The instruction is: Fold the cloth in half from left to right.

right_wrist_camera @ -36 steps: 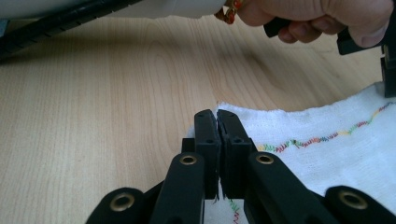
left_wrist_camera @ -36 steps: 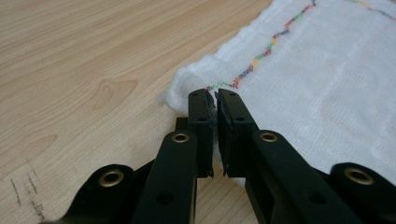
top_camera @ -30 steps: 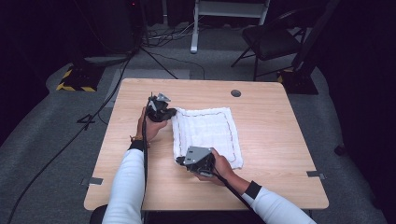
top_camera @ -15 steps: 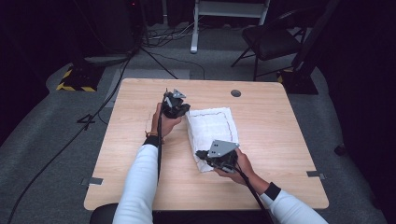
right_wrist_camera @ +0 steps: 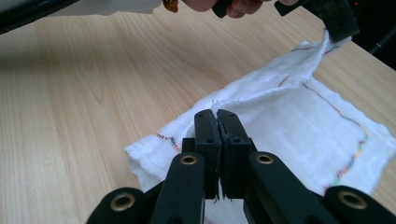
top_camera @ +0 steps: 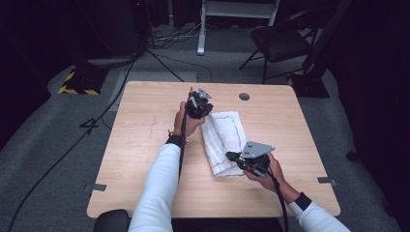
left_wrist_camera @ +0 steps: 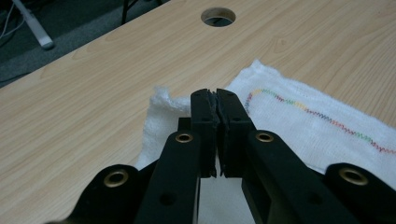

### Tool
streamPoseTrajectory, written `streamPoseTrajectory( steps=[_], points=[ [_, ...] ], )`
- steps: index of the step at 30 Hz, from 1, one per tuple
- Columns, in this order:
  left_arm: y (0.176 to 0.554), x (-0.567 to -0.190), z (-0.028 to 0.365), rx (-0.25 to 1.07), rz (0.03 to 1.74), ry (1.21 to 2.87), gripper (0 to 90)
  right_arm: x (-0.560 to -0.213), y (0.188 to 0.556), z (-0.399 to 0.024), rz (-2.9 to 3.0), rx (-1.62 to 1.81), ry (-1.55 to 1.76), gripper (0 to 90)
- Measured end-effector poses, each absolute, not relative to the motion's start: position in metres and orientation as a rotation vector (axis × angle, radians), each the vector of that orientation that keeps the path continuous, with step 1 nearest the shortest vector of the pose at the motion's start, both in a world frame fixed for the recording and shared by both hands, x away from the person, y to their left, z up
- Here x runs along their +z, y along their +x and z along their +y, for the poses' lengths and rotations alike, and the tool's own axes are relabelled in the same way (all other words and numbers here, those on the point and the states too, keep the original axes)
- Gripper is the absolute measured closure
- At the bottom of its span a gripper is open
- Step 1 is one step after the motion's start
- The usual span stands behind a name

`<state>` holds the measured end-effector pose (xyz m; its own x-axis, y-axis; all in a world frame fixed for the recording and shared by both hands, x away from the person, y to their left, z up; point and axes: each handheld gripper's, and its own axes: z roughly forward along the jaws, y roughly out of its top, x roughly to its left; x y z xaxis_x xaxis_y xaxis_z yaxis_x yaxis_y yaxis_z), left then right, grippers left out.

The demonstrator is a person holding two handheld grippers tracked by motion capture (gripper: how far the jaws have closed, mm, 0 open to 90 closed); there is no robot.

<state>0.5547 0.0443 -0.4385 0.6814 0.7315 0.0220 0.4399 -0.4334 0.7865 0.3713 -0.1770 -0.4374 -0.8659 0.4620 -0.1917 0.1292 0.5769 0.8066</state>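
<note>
Both my grippers, left gripper (top_camera: 202,107) and right gripper (top_camera: 236,158), are clenching one towel (top_camera: 225,140) edge, carrying it rightward across the table (top_camera: 140,125); the towel is now lying half-folded beneath them, fold nearly complete.

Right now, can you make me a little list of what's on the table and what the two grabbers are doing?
table: light wood table with a round hole near its far edge
cloth: white towel with coloured stitching, partly folded over itself
left gripper: jaws shut on the towel's far edge
right gripper: jaws shut on the towel's near edge
towel edge: lifted off the table at both grips
</note>
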Motion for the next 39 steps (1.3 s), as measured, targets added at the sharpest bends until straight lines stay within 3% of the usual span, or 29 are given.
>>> streamPoseTrajectory(
  steps=[22,25,29,32,39],
  points=[
    [0.570,-0.451,-0.030,0.444,0.813,2.157,86.1,-0.455,0.372,-0.223,2.443,1.081,0.604,87.8],
    [0.569,-0.454,-0.033,0.461,0.836,2.137,78.0,-0.458,0.373,-0.226,2.454,1.062,0.627,87.1],
    [0.561,-0.447,-0.029,0.499,0.865,2.110,55.2,-0.465,0.373,-0.233,2.472,1.024,0.673,80.4],
    [0.553,-0.441,-0.020,0.492,0.867,2.088,46.9,-0.469,0.372,-0.238,2.476,1.000,0.690,70.3],
    [0.514,-0.439,0.002,0.427,0.769,2.164,27.9,-0.463,0.374,-0.248,2.438,1.041,0.740,58.1]
  ],
)
